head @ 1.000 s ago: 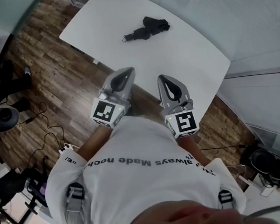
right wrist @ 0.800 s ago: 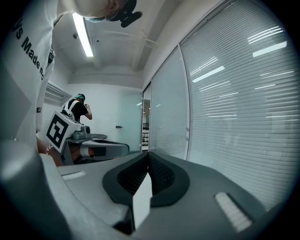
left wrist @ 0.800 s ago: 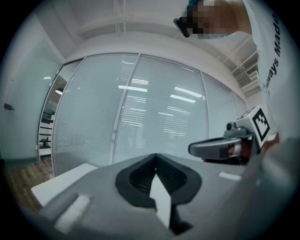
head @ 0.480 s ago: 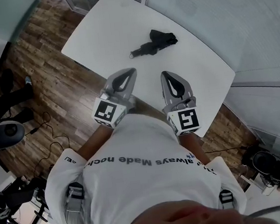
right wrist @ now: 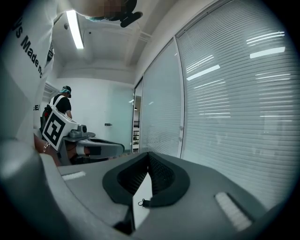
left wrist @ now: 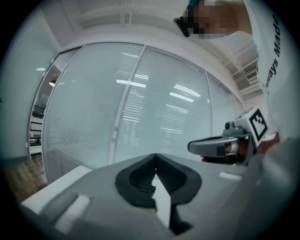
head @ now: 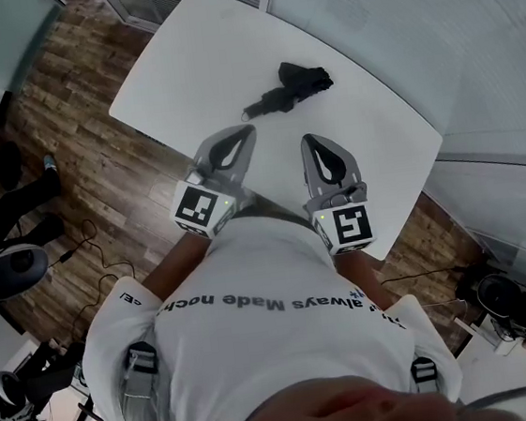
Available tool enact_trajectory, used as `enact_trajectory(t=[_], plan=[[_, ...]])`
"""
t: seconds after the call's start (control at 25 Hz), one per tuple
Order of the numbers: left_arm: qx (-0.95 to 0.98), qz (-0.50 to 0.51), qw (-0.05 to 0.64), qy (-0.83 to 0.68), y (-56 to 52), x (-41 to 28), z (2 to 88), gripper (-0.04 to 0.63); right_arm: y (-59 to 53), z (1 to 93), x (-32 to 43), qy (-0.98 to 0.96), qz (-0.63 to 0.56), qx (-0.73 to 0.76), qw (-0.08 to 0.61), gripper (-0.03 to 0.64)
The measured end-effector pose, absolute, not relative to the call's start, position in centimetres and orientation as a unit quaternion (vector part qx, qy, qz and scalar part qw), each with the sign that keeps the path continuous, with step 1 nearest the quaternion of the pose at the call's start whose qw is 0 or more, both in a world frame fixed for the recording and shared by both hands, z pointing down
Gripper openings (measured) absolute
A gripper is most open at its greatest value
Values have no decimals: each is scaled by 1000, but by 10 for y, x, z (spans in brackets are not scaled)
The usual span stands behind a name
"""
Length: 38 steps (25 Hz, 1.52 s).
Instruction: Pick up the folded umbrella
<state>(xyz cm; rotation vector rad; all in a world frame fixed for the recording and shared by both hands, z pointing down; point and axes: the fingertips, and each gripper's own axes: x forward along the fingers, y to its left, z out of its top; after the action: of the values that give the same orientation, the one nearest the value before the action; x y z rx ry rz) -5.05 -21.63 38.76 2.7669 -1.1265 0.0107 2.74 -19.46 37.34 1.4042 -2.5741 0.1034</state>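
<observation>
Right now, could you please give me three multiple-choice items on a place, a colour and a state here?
1. Where does the folded umbrella lie? A. on the white table B. on the floor C. between a gripper's jaws
2. What colour is it? A. red B. black C. yellow
3. How do the jaws of the left gripper and the right gripper stand? A. both wide apart B. both together, empty C. one clamps the umbrella
Key: 1 A, it rests on the tabletop beyond both grippers; 2 B, dark all over; 3 B, each gripper view shows tips meeting on nothing.
</observation>
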Motion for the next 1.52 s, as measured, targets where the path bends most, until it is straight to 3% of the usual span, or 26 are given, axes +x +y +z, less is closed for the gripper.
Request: enact_trajectory(t=[0.76,1.04,1.52], plan=[[927,13,71,-367,-237,26,388,3,-221,383,101,-874,15,473,105,-2],[923,31,76,-376,-245,24,405,3,-235,417,99,-881,-18,439,177,0],[921,44,76,-380,-258,10,419,3,-277,496,81,-862,-148,346,339,109]])
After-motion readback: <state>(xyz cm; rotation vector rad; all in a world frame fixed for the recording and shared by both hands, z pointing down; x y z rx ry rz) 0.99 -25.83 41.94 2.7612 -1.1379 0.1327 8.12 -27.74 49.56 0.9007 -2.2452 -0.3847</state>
